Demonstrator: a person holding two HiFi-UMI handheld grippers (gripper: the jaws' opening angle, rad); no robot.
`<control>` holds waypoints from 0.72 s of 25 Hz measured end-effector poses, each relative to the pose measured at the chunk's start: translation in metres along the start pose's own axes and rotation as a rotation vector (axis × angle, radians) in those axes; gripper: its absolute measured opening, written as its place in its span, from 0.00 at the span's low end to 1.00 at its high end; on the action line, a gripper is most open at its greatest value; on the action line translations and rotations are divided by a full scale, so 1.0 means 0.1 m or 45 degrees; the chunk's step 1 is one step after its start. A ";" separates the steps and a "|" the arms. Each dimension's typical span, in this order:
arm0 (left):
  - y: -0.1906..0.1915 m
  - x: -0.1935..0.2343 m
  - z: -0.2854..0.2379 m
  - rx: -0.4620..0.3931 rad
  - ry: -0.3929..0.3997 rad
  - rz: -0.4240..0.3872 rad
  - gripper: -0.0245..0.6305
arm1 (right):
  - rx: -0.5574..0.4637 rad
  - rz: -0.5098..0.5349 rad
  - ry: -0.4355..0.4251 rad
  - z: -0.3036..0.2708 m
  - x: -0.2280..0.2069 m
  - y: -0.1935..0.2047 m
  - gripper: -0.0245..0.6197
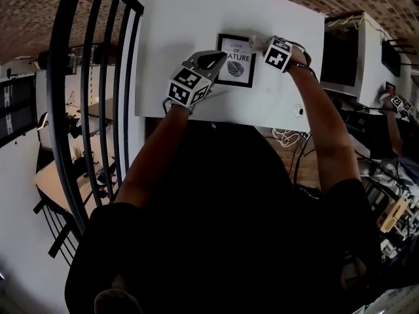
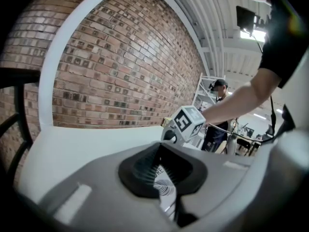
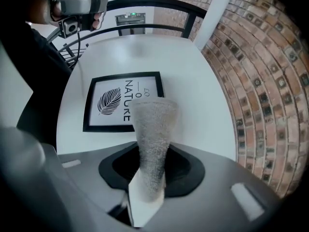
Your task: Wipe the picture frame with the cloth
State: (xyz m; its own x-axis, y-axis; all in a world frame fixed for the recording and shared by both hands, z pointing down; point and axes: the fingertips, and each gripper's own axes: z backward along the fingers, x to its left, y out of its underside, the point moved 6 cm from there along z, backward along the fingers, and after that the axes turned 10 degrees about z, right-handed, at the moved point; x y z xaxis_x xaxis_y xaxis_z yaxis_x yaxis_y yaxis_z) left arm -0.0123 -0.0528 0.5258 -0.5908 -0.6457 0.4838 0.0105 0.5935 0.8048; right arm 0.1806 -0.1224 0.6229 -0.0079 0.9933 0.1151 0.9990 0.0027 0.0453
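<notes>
Far left of the picture frame (image 1: 236,69), a black railing (image 1: 98,110) runs along the edge of the white table (image 1: 177,18). Here's the left gripper (image 2: 168,199), poised at the frame's left edge. Its jaws are pulled in to a narrow slit with nothing pinched between them. The leaf print and the last letters of the frame's lettering show straight through that gap. From the right gripper view, that left edge lies free and unclamped.

The frame itself lies flat on the table, a black border round a white print with a dark leaf.

Across the frame now is the right gripper (image 3: 145,197), at the far right corner. Its jaws are clamped on a pale grey cloth (image 3: 153,129). The cloth stands out past the jaws in a rolled cone, its free end over the frame's right-hand edge. Whether it touches the glass, I can't tell.

Further right of the frame sits a monitor (image 1: 340,54), and a brick wall (image 3: 260,81) lies beyond the frame's far side.
</notes>
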 end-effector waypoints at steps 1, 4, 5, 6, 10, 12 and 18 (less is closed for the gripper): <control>0.00 0.01 0.03 -0.002 -0.008 -0.001 0.04 | -0.017 0.013 0.009 0.02 -0.02 -0.07 0.23; 0.00 0.00 0.10 -0.008 -0.040 0.003 0.04 | -0.086 0.076 0.010 0.05 -0.02 -0.34 0.23; -0.01 -0.02 0.08 -0.012 -0.044 0.006 0.04 | -0.102 0.097 0.007 0.07 -0.02 -0.40 0.23; -0.01 -0.04 0.08 -0.015 -0.045 0.009 0.04 | -0.114 0.115 0.003 0.09 -0.03 -0.47 0.23; 0.05 0.04 0.23 -0.023 -0.081 0.030 0.04 | -0.132 0.214 -0.018 0.02 0.02 -0.92 0.23; 0.08 0.09 0.33 -0.028 -0.108 0.040 0.04 | -0.137 0.273 -0.026 -0.03 0.07 -1.14 0.23; 0.13 0.12 0.43 -0.030 -0.141 0.061 0.04 | -0.088 0.335 -0.062 -0.18 0.13 -1.35 0.23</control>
State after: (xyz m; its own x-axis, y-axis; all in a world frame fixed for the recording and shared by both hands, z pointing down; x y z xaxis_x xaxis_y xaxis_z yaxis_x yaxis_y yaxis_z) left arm -0.0544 -0.0326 0.5271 -0.6748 -0.5588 0.4821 0.0588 0.6104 0.7899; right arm 0.0445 -0.1120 0.6356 0.2556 0.9631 0.0842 0.9609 -0.2627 0.0879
